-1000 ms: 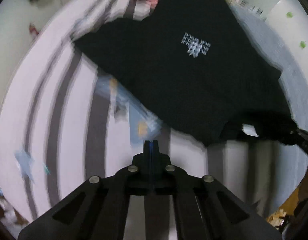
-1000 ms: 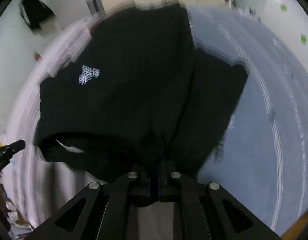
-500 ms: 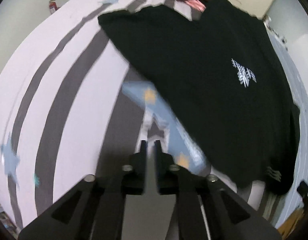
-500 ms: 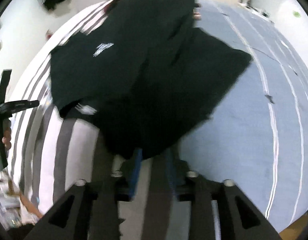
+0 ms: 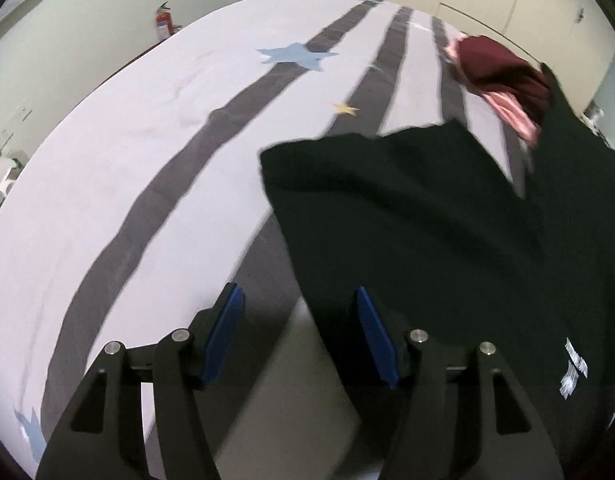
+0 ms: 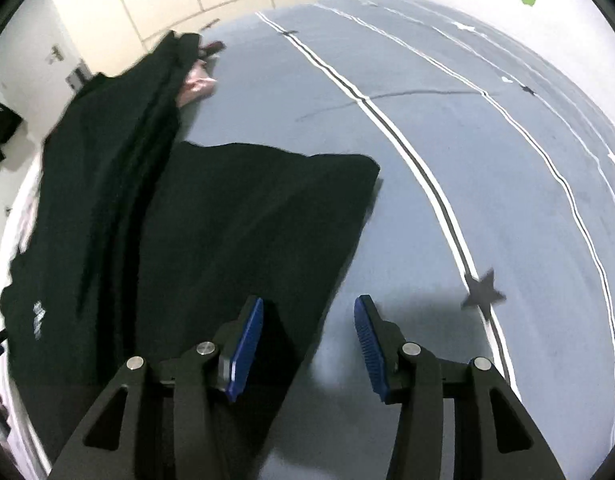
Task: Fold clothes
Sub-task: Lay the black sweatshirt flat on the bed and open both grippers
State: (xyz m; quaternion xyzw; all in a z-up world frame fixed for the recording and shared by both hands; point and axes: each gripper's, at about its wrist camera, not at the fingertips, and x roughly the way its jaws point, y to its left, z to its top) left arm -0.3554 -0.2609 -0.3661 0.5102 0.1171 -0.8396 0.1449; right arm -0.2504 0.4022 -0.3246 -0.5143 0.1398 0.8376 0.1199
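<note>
Both grippers now parted, empty: left gripper [image 5: 297, 334], right gripper [image 6: 309, 344]; a moment ago each pinched shut. Black shirt [image 5: 447, 248] released, spread across bed [image 5: 107, 184] middle. Probably flat; blur hides wrinkles. First fold next.

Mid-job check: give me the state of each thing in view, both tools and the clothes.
left tool: open, holding nothing, beside the shirt's edge.
right tool: open, holding nothing.
black T-shirt: lying spread on the bed, one part folded over, released.
maroon and pink clothes: bunched at the shirt's far end, unfolded.
</note>
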